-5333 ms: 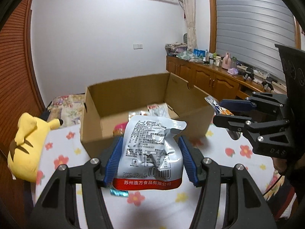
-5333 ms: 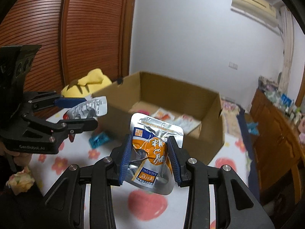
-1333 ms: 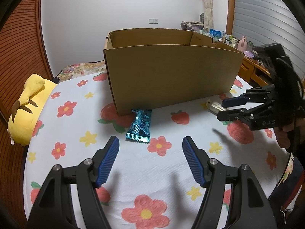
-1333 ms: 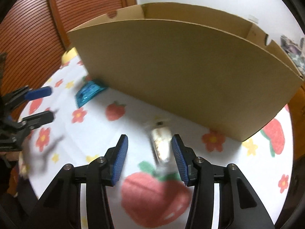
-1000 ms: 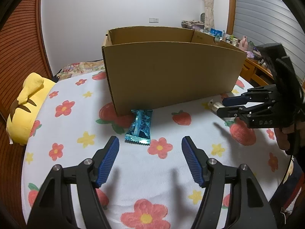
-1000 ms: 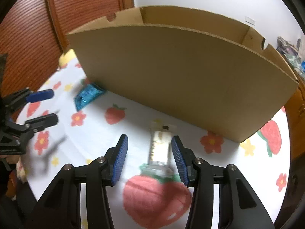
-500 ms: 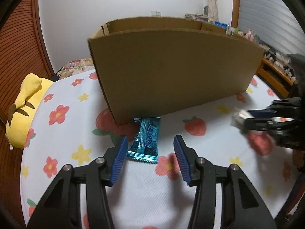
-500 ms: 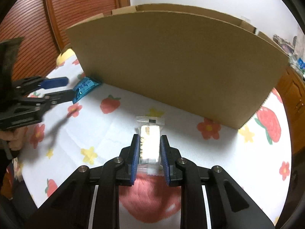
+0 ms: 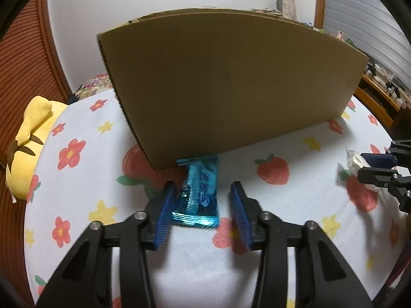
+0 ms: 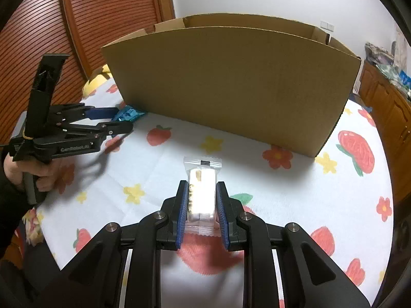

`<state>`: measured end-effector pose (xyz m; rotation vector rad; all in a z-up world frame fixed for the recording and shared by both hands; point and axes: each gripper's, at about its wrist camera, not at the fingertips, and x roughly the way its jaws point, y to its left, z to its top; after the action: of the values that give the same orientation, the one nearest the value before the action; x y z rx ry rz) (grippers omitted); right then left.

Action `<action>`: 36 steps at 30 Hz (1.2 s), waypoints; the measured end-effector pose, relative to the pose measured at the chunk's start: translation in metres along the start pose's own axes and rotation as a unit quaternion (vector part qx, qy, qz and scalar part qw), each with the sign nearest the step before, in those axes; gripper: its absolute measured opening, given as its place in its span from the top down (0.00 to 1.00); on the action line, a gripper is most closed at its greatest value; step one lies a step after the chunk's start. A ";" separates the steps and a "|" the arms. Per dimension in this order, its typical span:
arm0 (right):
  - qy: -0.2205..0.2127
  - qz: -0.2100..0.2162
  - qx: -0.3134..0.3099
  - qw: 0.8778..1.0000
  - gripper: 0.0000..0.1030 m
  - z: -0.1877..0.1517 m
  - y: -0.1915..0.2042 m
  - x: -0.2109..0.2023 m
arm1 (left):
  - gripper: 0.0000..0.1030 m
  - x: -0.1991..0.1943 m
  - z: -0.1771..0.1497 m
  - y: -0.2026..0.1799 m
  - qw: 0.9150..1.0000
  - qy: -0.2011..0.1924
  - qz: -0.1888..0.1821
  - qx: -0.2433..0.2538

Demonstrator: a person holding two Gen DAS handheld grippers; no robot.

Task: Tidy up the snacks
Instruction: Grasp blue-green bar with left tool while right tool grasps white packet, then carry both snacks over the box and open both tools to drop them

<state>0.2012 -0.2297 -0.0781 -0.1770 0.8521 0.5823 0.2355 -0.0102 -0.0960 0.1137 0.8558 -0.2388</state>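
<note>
Right gripper point(image 10: 200, 209) — jaws clamped on a white wrapped snack point(image 10: 201, 195) lying on the flowered cloth point(image 10: 159, 169). Left gripper point(image 9: 203, 209) — jaws closing around a blue wrapped snack point(image 9: 199, 192), pads not yet touching it; its far end meets the cardboard box point(image 9: 231, 82). A yellow plush toy point(image 9: 24, 138) lies left.

Plush toy point(image 9: 28, 138): yellow, at the bed's left edge
Bedsheet point(image 9: 77, 179): white, printed with flowers and strawberries
Sliding door point(image 10: 84, 25): reddish-brown, slatted
Cabinet point(image 10: 388, 102): wooden, right
</note>
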 end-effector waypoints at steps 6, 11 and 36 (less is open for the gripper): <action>-0.001 0.001 -0.007 1.000 0.81 -0.003 0.003 -0.003 | 0.76 -0.003 -0.003 -0.008 1.000 -0.002 -0.007 0.015; -0.003 0.003 -0.009 1.000 0.81 -0.005 0.005 -0.004 | 0.76 -0.013 -0.006 -0.011 1.000 -0.007 -0.013 0.013; -0.077 0.002 0.004 0.997 0.81 0.016 0.003 -0.058 | 0.76 -0.108 0.023 -0.038 0.992 -0.111 -0.043 0.039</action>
<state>0.1803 -0.2455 -0.0233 -0.1219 0.7043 0.5885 0.1749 -0.0341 0.0006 0.1201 0.6299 -0.3583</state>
